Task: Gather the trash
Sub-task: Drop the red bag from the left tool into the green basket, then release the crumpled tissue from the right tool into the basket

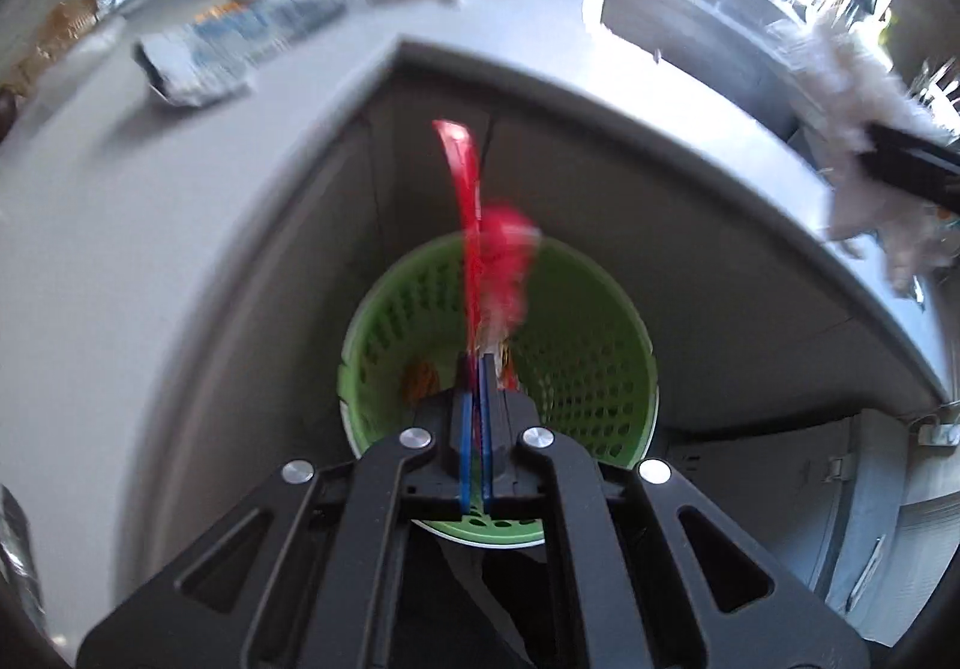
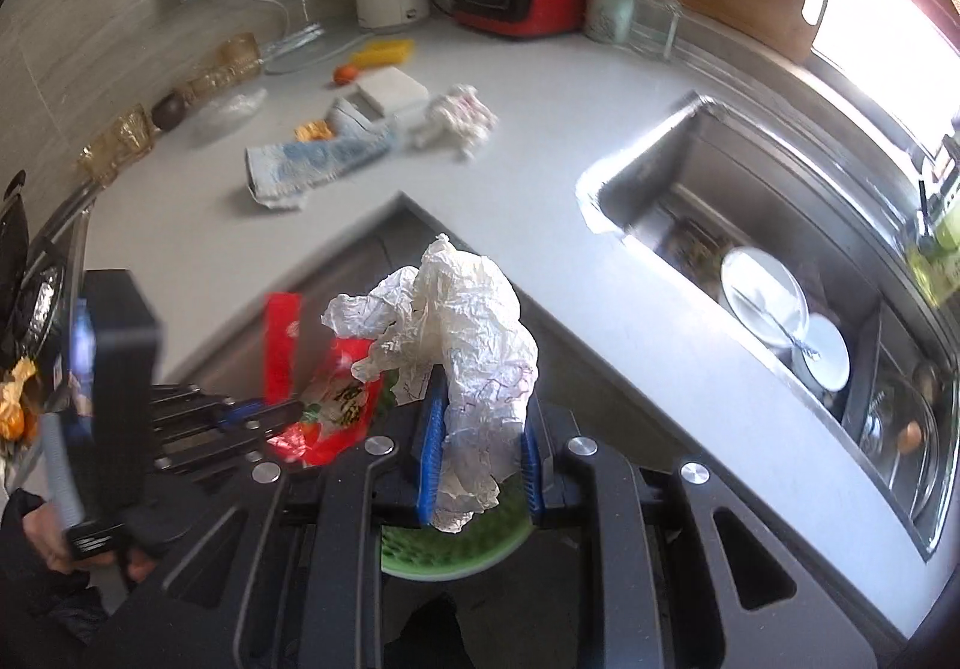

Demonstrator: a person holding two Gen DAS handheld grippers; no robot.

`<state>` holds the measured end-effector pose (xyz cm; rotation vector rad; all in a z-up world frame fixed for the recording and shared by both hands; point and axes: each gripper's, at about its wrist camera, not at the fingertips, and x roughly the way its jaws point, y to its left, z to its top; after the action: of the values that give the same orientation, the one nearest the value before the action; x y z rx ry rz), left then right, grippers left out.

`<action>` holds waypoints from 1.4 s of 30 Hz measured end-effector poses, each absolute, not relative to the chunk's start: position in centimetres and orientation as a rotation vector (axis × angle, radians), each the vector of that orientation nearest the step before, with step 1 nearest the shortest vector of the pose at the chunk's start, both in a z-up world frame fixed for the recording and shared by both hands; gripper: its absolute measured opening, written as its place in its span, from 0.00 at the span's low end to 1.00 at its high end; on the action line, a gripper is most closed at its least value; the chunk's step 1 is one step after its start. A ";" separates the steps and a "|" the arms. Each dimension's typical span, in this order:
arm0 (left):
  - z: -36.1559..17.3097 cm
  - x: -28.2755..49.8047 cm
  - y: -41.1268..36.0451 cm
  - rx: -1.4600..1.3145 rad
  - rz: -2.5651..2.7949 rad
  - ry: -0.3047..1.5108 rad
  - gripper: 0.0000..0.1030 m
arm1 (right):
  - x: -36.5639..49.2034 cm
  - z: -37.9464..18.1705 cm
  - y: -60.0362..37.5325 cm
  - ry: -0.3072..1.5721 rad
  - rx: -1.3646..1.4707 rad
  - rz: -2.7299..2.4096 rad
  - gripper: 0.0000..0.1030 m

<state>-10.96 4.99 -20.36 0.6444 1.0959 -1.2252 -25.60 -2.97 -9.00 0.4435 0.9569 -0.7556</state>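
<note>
Left hand-held gripper (image 1: 478,369) clamped tight on a red wrapper (image 1: 474,225), which hangs over the green basket (image 1: 600,369) on the floor in the desk's inner corner. Right hand-held gripper (image 2: 480,429) grips a crumpled white paper wad (image 2: 468,333), also above the basket. Left view is blurred; something orange at the basket bottom, maybe trash. On the desk (image 2: 540,129), at 11 o'clock from the right gripper: blue-white wrapper (image 2: 318,159) and another white wad (image 2: 462,117), just beside each other.
</note>
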 end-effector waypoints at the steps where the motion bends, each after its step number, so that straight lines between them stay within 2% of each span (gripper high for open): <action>1: -20.7 -11.2 4.9 0.646 -1.224 1.103 0.02 | -26.1 -9.2 -3.0 0.959 0.447 -0.754 0.21; 10: -24.1 -12.5 3.7 0.663 -1.157 1.141 0.02 | -28.1 -10.1 -2.8 0.969 0.454 -0.719 0.21; 14: -23.9 -12.3 3.3 0.640 -1.130 1.153 0.02 | -28.1 -10.5 -2.8 0.976 0.451 -0.700 0.21; 16: -23.3 -12.3 3.4 0.629 -1.129 1.157 0.16 | -28.0 -10.7 -2.9 0.979 0.451 -0.690 0.21; 17: -23.0 -12.2 3.4 0.628 -1.122 1.153 0.45 | -27.8 -10.8 -3.0 0.980 0.451 -0.685 0.22; 18: -22.6 -12.3 3.5 0.624 -1.112 1.136 0.69 | -27.7 -10.9 -3.0 0.980 0.451 -0.683 0.22; 21: -20.8 -12.6 3.7 0.620 -1.111 1.071 0.82 | -27.3 -11.0 -3.3 0.979 0.453 -0.677 0.22; 26: -18.6 -11.2 4.0 0.630 -1.085 1.038 0.88 | -26.6 -11.7 -3.7 0.988 0.467 -0.672 0.22; 38: -15.2 -3.2 6.3 0.550 -0.995 1.001 0.91 | -22.3 -15.6 -3.4 1.066 0.488 -0.630 0.25; 40: -15.0 -2.1 6.4 0.549 -0.989 0.997 0.91 | -21.0 -17.2 -3.2 1.114 0.482 -0.618 0.28; 42: -14.9 -1.2 6.4 0.548 -0.985 0.993 0.91 | -20.0 -18.9 -3.1 1.163 0.485 -0.611 0.44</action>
<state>-1.25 6.43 -14.86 0.5481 0.9930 -0.9851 -20.04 -3.08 -18.94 0.4852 1.1632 -0.6110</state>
